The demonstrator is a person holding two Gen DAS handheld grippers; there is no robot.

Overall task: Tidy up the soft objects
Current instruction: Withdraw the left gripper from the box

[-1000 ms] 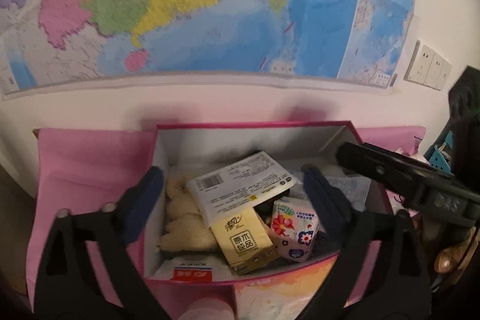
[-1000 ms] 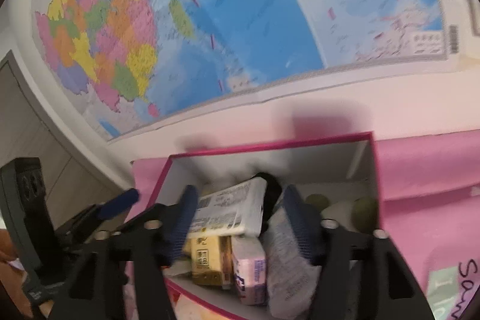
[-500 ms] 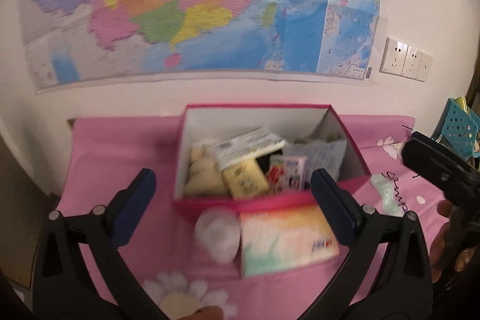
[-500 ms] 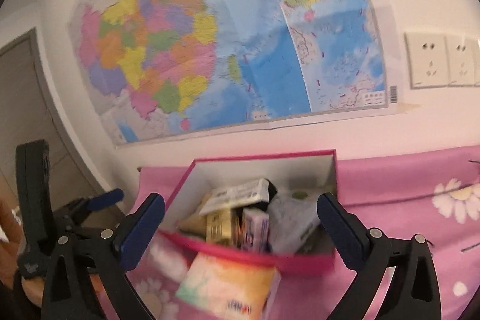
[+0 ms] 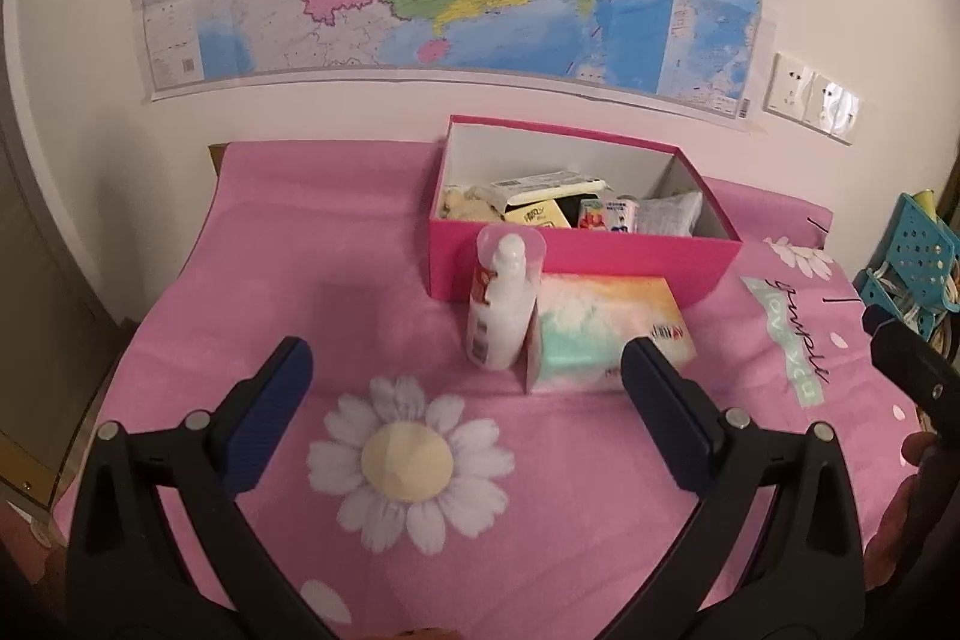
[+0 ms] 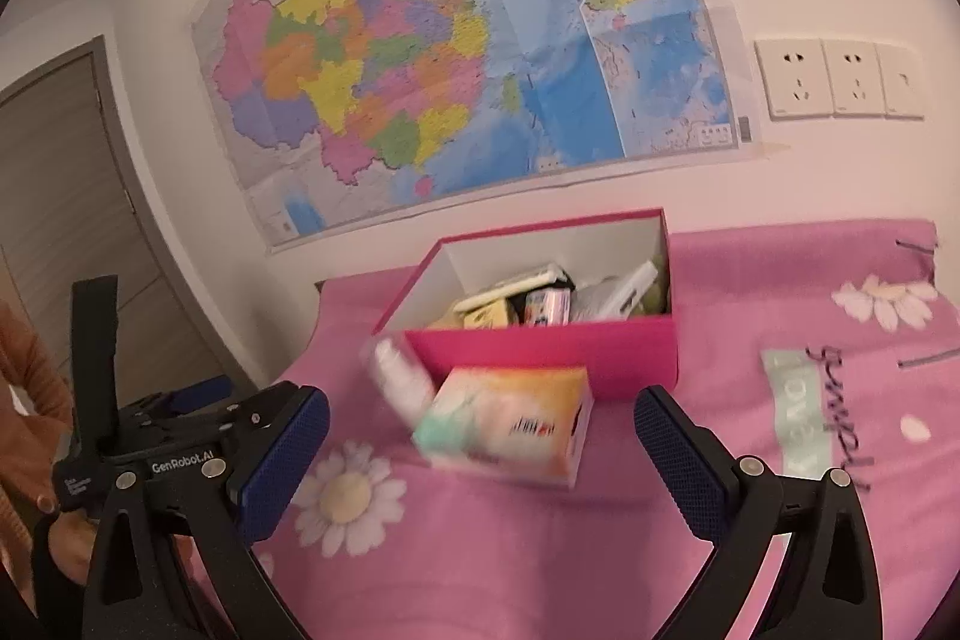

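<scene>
Tissue box point(image 6: 507, 418) ahead of empty right claw point(image 6: 480, 451)

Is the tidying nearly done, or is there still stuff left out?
Mostly done: several soft packs already sit in the pink box. Both the left gripper and right gripper are open and hold nothing. The tissue box and white bottle stand outside.

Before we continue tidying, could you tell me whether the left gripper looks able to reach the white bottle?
Probably yes: the left gripper is open and empty, with only bare pink cloth before the white bottle.
</scene>
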